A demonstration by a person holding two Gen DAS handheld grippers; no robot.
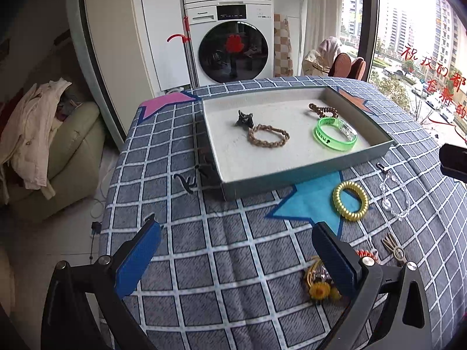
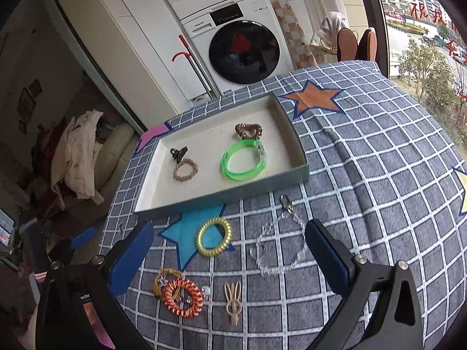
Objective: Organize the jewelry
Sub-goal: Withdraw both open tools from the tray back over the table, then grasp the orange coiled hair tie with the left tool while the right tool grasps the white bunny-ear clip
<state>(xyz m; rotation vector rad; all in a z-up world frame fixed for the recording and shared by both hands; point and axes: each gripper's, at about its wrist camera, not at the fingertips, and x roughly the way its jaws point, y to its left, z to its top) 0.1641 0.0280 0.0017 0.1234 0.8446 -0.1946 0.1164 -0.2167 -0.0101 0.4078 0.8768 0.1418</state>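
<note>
Both tools, left [image 1: 233, 245] and right [image 2: 230, 243], were spread and empty; gold coil [image 2: 214, 241] lay just off the tray's [image 2: 221, 198] near wall, so best pinch its rim, lift clear, drop inside.

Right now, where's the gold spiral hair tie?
In the right wrist view the gold spiral hair tie lies on the tablecloth just in front of the tray, on the blue star, left of the clear bead bracelet.
</note>
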